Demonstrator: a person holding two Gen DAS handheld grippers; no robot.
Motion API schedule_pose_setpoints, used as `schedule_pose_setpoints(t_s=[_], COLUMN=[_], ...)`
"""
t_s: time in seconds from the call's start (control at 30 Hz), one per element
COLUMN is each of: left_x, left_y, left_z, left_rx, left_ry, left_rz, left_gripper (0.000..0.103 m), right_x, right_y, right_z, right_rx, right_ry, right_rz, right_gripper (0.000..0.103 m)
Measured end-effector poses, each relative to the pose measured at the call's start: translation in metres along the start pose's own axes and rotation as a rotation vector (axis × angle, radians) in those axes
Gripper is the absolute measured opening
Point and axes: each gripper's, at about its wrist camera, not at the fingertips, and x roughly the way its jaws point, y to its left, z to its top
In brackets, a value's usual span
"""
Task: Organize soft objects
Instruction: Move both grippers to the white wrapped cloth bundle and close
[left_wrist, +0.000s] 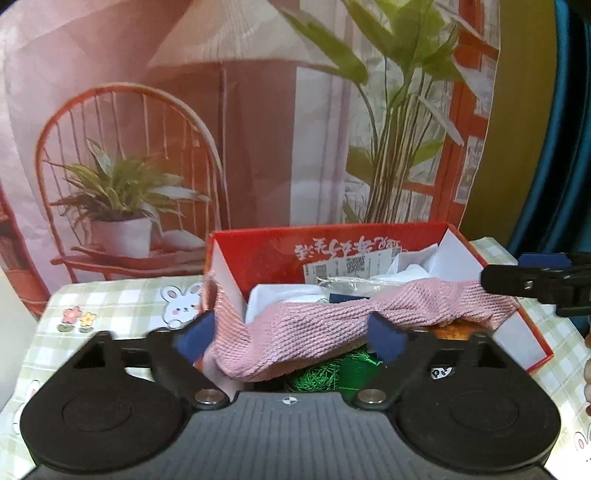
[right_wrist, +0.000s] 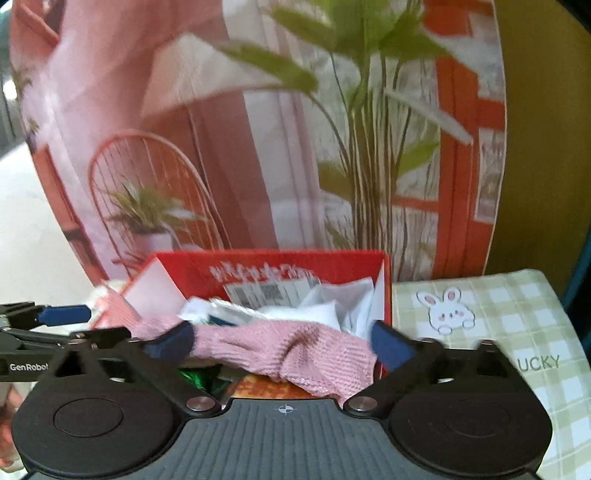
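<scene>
A pink knitted cloth (left_wrist: 295, 332) lies draped across the open top of a red box (left_wrist: 266, 254), hanging over its front and left rims. My left gripper (left_wrist: 290, 339) is open, its blue pads (left_wrist: 195, 338) wide apart on either side of the cloth's left part and not pressing it. In the right wrist view the cloth's bunched right end (right_wrist: 295, 350) lies between the spread pads of my right gripper (right_wrist: 282, 345), which is open too. Each gripper shows at the edge of the other's view: the right gripper (left_wrist: 532, 273) and the left gripper (right_wrist: 70, 326).
The red box (right_wrist: 184, 266) holds white fabric (right_wrist: 295, 314), a labelled packet (left_wrist: 343, 266) and green shredded filling (left_wrist: 325, 373). It stands on a green checked tablecloth (right_wrist: 517, 314) with rabbit prints. A printed backdrop (left_wrist: 184, 129) rises close behind. Fingers (left_wrist: 587, 369) show at the right edge.
</scene>
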Motion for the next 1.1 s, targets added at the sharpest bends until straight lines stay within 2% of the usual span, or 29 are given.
schedule_pose_setpoints(t_s=[0.07, 0.27, 0.4, 0.57, 0.7, 0.97, 1.07, 1.1], left_x=[-0.013, -0.05, -0.059, -0.046, -0.028, -0.001, 0.003, 0.003], left_y=[0.002, 0.022, 0.04, 0.056, 0.063, 0.064, 0.063, 0.062], left_z=[-0.001, -0.026, -0.054, -0.089, -0.112, -0.137, -0.145, -0.148], left_rx=[-0.002, -0.056, -0.086, -0.123, -0.177, -0.24, -0.258, -0.254], left_ry=[-0.029, -0.058, -0.019, 0.054, 0.112, 0.158, 0.175, 0.176], left_rz=[0.008, -0.042, -0.054, -0.056, -0.092, -0.118, -0.129, -0.129], left_gripper=[0.103, 0.103, 0.103, 0.102, 0.092, 0.08, 0.067, 0.058], right_x=[-0.011, -0.043, -0.063, -0.08, -0.071, -0.031, -0.022, -0.019], right_y=[0.001, 0.014, 0.029, 0.032, 0.029, 0.026, 0.026, 0.027], right_z=[0.0, -0.02, -0.051, -0.095, -0.127, -0.167, -0.174, -0.176], right_rx=[0.01, -0.035, -0.127, -0.147, -0.11, -0.078, -0.073, -0.07], right_ry=[-0.019, -0.066, -0.077, -0.11, -0.06, 0.069, 0.087, 0.094], right_rz=[0.024, 0.027, 0.045, 0.067, 0.075, 0.057, 0.066, 0.069], right_gripper=[0.103, 0.103, 0.103, 0.102, 0.1, 0.081, 0.076, 0.074])
